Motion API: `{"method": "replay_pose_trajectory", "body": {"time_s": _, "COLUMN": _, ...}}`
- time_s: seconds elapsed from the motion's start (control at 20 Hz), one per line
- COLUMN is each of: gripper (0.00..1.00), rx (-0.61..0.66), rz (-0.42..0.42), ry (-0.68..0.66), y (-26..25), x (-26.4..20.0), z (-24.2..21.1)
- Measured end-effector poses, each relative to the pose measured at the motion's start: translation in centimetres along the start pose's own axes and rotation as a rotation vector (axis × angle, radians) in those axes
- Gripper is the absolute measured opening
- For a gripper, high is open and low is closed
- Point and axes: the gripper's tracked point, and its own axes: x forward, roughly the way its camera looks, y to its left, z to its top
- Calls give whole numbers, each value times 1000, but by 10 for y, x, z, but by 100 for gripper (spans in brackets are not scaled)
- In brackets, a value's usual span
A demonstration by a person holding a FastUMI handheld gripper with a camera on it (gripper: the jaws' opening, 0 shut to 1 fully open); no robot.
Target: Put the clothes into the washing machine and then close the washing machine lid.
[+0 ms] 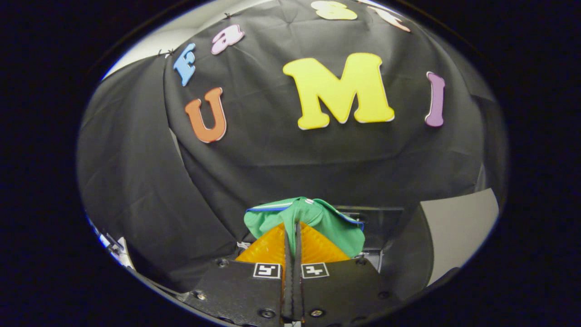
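Gripper view. Black cloth [281, 150] is filling the upper and middle parts of the frame as the booth's back wall, hanging in soft folds and creasing toward a seam that is running down the left of centre. A second panel of the same matte cloth [131, 181] is draping across the left side. A strip of pale wall [190, 22] is showing above the cloth at the upper left, and a flat grey panel [458, 227] is standing at the lower right, its lower edge being cut off.

At lower centre the gripper [293, 229] is pointing forward with its two ribbed, wedge-shaped fingers [270, 247] pressing together on a fold of a green garment [338, 225]. The jaws are clenching the cloth, leaving only a thin dark slit between them. The garment is bunching up just ahead of and above the fingertips, spilling to the right; its fabric is looking smooth and knitted, with a white and blue trim along the upper left edge. Most of it is lying hidden behind the fingers.

Behind the garment a dark, boxy shape [381, 222] is sitting in shadow, being too dim to identify. Small bright objects at the lower left [111, 245] are appearing cropped and indistinct.
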Motion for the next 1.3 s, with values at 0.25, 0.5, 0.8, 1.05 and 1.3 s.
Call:
{"method": "replay_pose_trajectory", "body": {"time_s": 0.25, "gripper": 4, "rx": 12, "rz": -33, "ry": 104, "y": -17, "x": 59, "z": -53}}
{"method": "replay_pose_trajectory", "body": {"time_s": 0.5, "gripper": 4, "rx": 78, "rz": -93, "ry": 230, "y": -45, "x": 109, "z": -107}}
{"method": "replay_pose_trajectory", "body": {"time_s": 0.8, "gripper": 4, "rx": 154, "rz": -187, "ry": 404, "y": -79, "x": 149, "z": -181}}
{"method": "replay_pose_trajectory", "body": {"time_s": 1.05, "gripper": 4, "rx": 189, "rz": -237, "ry": 542, "y": -89, "x": 156, "z": -240}}
{"method": "replay_pose_trajectory", "body": {"time_s": 1.3, "gripper": 7, "rx": 179, "rz": -263, "ry": 568, "y": -92, "x": 153, "z": -244}}
